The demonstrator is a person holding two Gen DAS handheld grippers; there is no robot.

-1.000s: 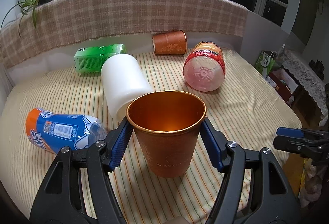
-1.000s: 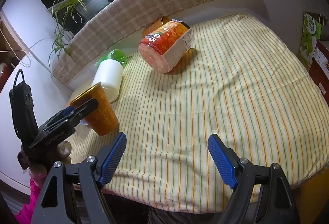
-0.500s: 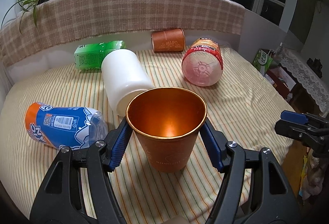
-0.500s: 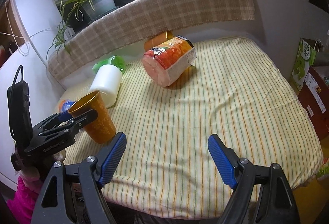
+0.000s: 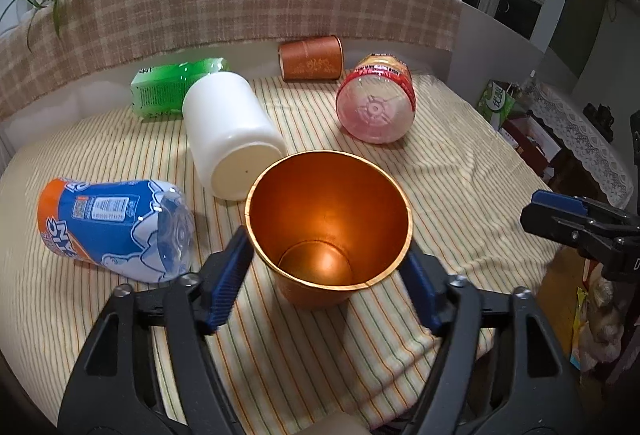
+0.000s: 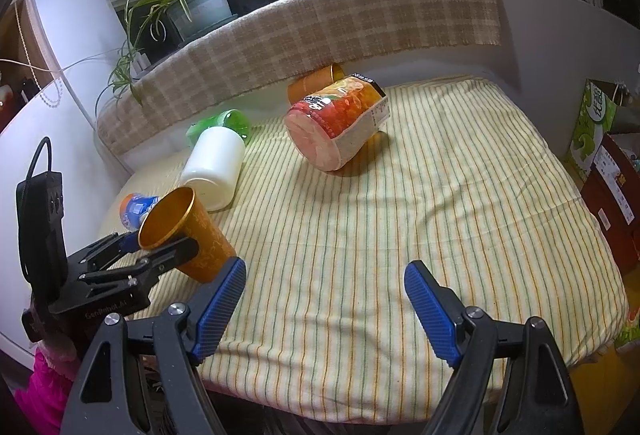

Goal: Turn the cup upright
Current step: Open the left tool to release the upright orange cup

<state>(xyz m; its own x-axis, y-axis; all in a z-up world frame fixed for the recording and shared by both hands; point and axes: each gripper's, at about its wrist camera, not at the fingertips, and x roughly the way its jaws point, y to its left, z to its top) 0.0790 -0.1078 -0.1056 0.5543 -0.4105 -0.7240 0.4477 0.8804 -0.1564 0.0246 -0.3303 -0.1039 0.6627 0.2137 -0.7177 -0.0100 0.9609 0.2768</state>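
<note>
2 low wrist views across the striped table (image 5: 460, 195), sharing cup (image 5: 328, 227).

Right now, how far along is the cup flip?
Mostly done: the copper-orange metal cup stands mouth-up on the striped tablecloth, though the right wrist view shows it leaning. In hand: the left hand-held gripper flanks its rim, grip unclear. Left: settle, release. The right hand-held gripper is open and empty.
</note>
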